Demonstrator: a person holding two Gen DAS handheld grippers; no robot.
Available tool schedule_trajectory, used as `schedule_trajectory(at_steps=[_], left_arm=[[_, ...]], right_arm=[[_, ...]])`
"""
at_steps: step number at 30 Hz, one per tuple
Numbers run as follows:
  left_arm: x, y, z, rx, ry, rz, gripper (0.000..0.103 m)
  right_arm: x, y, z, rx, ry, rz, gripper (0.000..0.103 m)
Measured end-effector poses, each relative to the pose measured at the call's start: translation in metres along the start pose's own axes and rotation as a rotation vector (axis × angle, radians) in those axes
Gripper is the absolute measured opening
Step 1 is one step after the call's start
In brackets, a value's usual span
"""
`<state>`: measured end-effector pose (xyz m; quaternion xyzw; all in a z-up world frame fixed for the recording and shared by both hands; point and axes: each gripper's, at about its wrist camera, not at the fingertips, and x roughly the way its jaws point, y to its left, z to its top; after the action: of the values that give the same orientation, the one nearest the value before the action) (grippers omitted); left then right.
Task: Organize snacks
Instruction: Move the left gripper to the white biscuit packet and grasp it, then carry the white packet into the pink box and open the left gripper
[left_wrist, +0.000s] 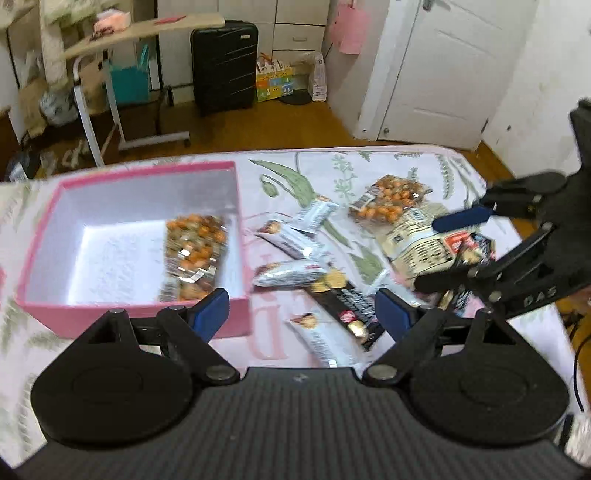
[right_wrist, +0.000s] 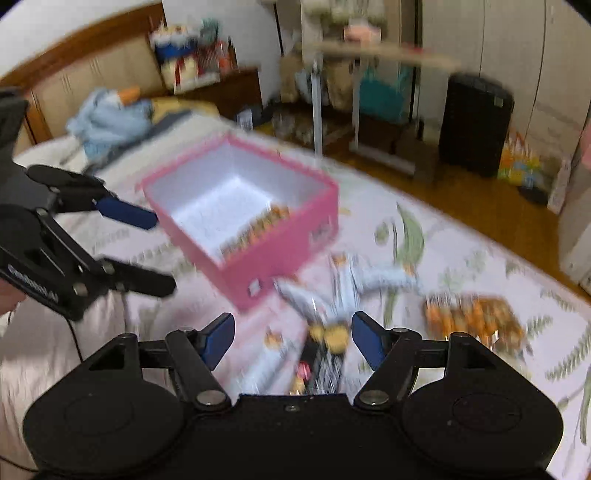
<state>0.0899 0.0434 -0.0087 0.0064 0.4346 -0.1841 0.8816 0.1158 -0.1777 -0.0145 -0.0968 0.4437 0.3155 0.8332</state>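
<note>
An open pink box with a white inside stands on a floral bed sheet; one bag of orange snacks lies in it. It also shows in the right wrist view. Right of the box lie another orange snack bag, several white wrapped bars, a black packet and a beige packet. My left gripper is open and empty above the sheet beside the box. My right gripper is open and empty over the black packet; it also shows in the left wrist view.
The bed edge runs behind the snacks, with wood floor beyond. A black suitcase, a rolling side table and a white door stand in the room. Crumpled blue clothes lie on the bed near the headboard.
</note>
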Motion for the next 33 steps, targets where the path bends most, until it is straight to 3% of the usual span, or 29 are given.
schedule_trajectory(at_steps=[3, 8, 12, 14, 17, 19, 23, 25, 27, 30, 32, 33], left_arm=[[0.020, -0.011, -0.010, -0.005, -0.017, 0.004, 0.086], [0.077, -0.024, -0.028, -0.026, 0.058, 0.007, 0.086], [0.116, -0.024, -0.044, -0.025, 0.093, 0.144, 0.082], [0.129, -0.019, -0.050, -0.013, 0.117, 0.177, 0.082], [0.133, -0.009, -0.056, -0.083, 0.128, 0.148, 0.082], [0.136, -0.009, -0.059, -0.108, 0.136, 0.116, 0.082], [0.145, -0.021, -0.070, -0.081, 0.176, 0.060, 0.081], [0.150, -0.022, -0.076, -0.114, 0.215, 0.063, 0.077], [0.152, -0.023, -0.081, -0.126, 0.204, 0.093, 0.076], [0.154, -0.025, -0.082, -0.122, 0.176, 0.137, 0.057], [0.155, -0.022, -0.079, -0.146, 0.177, 0.152, 0.031], [0.154, -0.020, -0.078, -0.150, 0.180, 0.154, 0.029]], right_arm=[[0.008, -0.012, -0.013, -0.013, 0.061, -0.004, 0.075], [0.033, -0.013, -0.054, -0.083, 0.071, -0.009, 0.071], [0.057, -0.022, -0.085, -0.063, 0.053, -0.045, 0.067], [0.070, -0.024, -0.097, -0.079, 0.042, -0.088, 0.066], [0.081, -0.025, -0.106, -0.101, 0.021, -0.142, 0.065], [0.088, -0.024, -0.110, -0.102, 0.013, -0.179, 0.057], [0.097, -0.013, -0.116, -0.158, 0.011, -0.254, 0.047], [0.098, -0.009, -0.117, -0.158, 0.012, -0.273, 0.041], [0.098, -0.005, -0.118, -0.157, 0.016, -0.306, 0.040], [0.099, -0.005, -0.120, -0.102, 0.026, -0.329, 0.035], [0.097, -0.006, -0.122, -0.070, 0.026, -0.340, 0.030], [0.096, -0.006, -0.122, -0.051, 0.024, -0.339, 0.029]])
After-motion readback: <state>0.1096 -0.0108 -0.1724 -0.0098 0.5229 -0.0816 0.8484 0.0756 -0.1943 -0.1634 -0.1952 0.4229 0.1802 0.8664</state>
